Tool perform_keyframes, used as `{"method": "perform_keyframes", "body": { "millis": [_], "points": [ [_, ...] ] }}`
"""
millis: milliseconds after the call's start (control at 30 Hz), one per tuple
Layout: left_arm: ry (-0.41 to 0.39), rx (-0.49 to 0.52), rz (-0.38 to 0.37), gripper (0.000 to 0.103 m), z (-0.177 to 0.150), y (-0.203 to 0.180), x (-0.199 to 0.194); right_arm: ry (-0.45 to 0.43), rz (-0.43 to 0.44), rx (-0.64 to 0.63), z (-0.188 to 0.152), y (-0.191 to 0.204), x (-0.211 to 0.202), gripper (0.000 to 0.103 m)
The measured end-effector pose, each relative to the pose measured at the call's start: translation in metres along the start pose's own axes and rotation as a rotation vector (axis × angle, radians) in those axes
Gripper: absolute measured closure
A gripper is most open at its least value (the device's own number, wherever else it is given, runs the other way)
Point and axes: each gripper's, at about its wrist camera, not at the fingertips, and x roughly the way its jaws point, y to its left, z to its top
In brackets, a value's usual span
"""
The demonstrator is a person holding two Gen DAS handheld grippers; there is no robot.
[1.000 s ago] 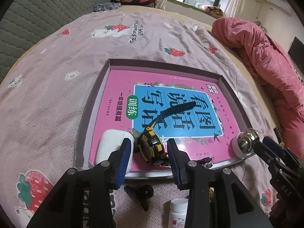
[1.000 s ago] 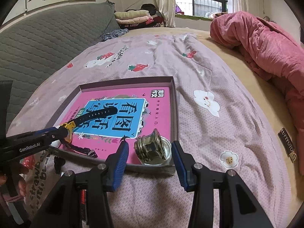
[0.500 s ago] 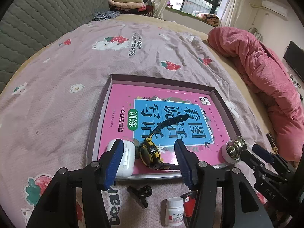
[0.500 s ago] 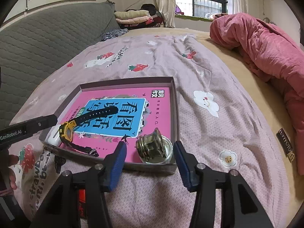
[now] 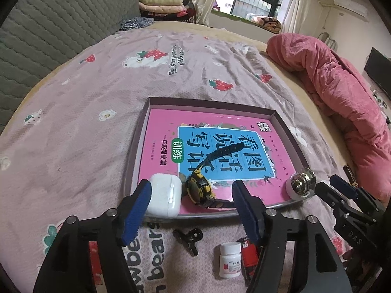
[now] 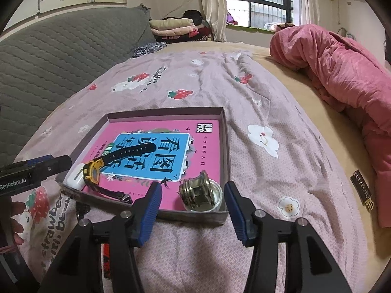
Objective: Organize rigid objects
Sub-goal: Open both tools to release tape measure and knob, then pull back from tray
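**Left jaws spreading, loose items wait just under them**

Your left gripper point(image 5: 191, 210) hangs over the near edge of the tray point(image 5: 136, 156), jaws opening with nothing pressed between the pads; the wristwatch point(image 5: 199, 190) and the white earbud case point(image 5: 163, 196) only show through the gap, both lying inside the tray. The watch's strap runs away from you across the pink workbook point(image 5: 220, 151), so its long axis points straight up the view.

What's left outside sits on the bedspread point(image 5: 97, 97) nearer you than the tray: a black binder clip point(image 5: 189, 238), a white pill bottle point(image 5: 229, 260) standing upright, and a red item point(image 5: 249, 256) just beside the bottle, partly hidden by your finger. All three lie below and behind your left fingertips, so I'd call this hand the nearer one; you'd have to pull back and dip.

Your right gripper point(image 6: 193, 208) holds apart too, its pads on either side of the brass door knob point(image 6: 199, 193) without touching it. The knob rests in the tray's near right corner.
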Motion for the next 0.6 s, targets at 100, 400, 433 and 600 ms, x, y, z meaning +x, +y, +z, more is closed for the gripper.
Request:
{"method": "perform_keyframes", "body": {
  "millis": [100, 400, 433, 600],
  "points": [
    [-0.002, 0.001, 0.003, 0.031, -0.002, 0.003, -0.006, -0.008, -0.004, -0.014, -0.001, 0.004, -0.006, 0.05],
    [-0.013, 0.0, 0.013, 0.029, -0.014, 0.01, -0.024, -0.029, -0.011, -0.018, -0.004, 0.009, -0.019, 0.045],
    [-0.012, 0.004, 0.012, 0.029, -0.016, 0.009, -0.025, -0.03, -0.012, -0.019, -0.005, 0.01, -0.02, 0.043],
    [-0.004, 0.03, 0.006, 0.029, -0.021, 0.004, -0.028, -0.026, -0.012, -0.026, -0.009, 0.013, -0.024, 0.043]
  ]
}}
